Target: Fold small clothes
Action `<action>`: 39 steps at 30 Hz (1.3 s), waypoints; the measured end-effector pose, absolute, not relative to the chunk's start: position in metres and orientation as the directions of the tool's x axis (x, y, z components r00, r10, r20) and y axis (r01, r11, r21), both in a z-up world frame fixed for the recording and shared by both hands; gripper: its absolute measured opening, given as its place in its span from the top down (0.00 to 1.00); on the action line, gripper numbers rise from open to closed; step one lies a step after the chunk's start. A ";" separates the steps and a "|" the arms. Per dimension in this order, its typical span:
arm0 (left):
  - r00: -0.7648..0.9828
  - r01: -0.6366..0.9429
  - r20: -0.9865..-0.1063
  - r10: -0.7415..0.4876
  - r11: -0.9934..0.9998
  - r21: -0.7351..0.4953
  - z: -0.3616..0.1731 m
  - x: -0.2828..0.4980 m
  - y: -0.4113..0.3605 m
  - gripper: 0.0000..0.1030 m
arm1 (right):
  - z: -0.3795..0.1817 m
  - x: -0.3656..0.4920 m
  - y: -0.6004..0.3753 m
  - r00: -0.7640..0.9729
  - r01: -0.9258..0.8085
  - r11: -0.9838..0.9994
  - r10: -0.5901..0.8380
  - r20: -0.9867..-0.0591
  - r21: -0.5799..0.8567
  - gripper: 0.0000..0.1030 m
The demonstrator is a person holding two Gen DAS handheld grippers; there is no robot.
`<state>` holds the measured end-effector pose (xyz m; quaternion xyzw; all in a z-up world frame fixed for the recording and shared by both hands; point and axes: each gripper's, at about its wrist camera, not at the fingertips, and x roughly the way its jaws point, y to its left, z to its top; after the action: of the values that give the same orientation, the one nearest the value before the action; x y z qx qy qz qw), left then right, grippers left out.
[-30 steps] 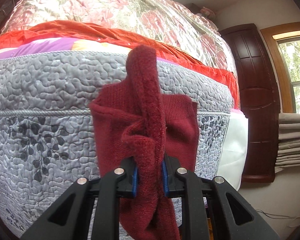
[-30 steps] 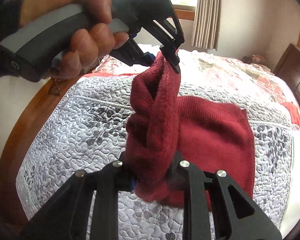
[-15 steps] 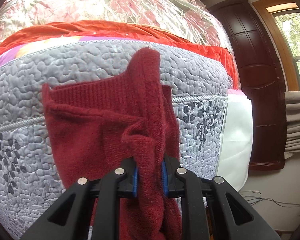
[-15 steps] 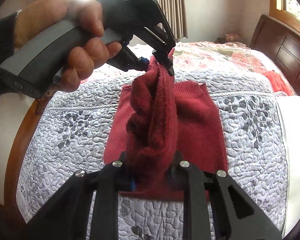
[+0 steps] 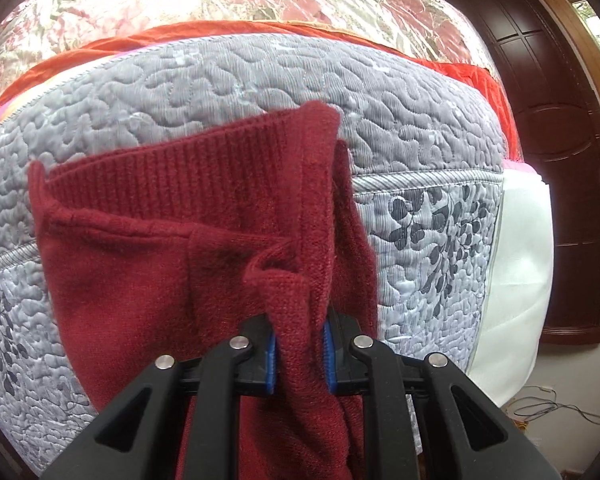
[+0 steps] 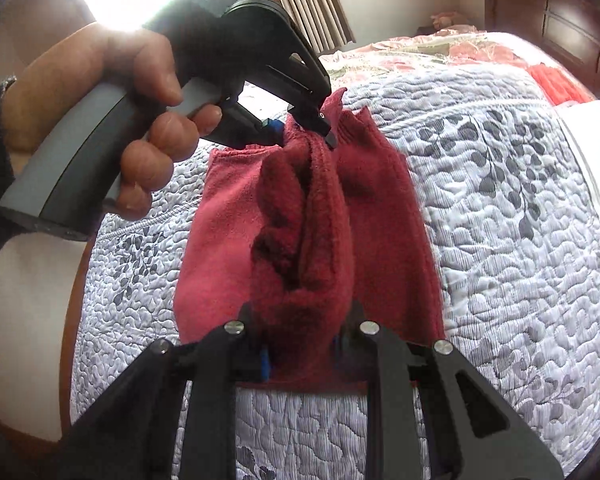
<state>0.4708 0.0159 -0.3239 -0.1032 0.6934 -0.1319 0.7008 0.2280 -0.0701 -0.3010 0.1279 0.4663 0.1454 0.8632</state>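
Note:
A small dark red knitted garment point(image 5: 172, 256) hangs over the grey quilted bed cover point(image 5: 260, 88), bunched into a ridge between both grippers. My left gripper point(image 5: 299, 354) is shut on one end of that ridge, blue pads pressing the knit. In the right wrist view the red garment point(image 6: 300, 220) spreads on the quilt point(image 6: 520, 220), and my right gripper point(image 6: 302, 354) is shut on its near edge. The left gripper point(image 6: 300, 120), held by a hand point(image 6: 112, 120), pinches the garment's far end there.
A floral bedspread point(image 5: 220, 4) and an orange-red blanket point(image 5: 472, 76) lie further up the bed. A dark wooden door point(image 5: 552, 140) stands at the right, with a white mattress side point(image 5: 520, 280) and floor cables point(image 5: 552, 404). A curtain point(image 6: 308, 4) and window are behind the hand.
Both grippers have carried the garment lower toward the quilt. More of its body now lies spread flat on the cover, and the ridge between the grippers has shortened.

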 end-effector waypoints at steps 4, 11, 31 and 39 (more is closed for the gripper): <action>0.020 0.054 -0.963 -0.269 0.962 -0.268 -0.335 0.469 0.000 0.82 | -0.324 0.228 -0.092 0.488 -0.134 0.882 0.455 -0.745 0.451 0.78; 0.107 0.122 -0.969 -0.221 0.970 -0.208 -0.323 0.457 -0.022 0.50 | -0.365 0.233 -0.135 0.407 -0.076 0.760 0.615 -0.675 0.646 0.62; 0.123 0.081 -0.814 -0.568 0.823 -0.562 -0.304 0.294 0.101 0.30 | -0.343 0.264 -0.112 0.155 -0.303 0.785 0.599 -0.785 0.539 0.91; 0.007 0.146 -0.857 -0.515 0.848 -0.509 -0.343 0.292 0.072 0.30 | -0.352 0.265 -0.149 0.131 -0.189 0.743 0.668 -0.733 0.643 0.75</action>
<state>0.2917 0.0725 -0.3431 -0.1393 0.6636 -0.2376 0.6956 0.2653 -0.1487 -0.3521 0.2031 0.5892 0.2957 0.7240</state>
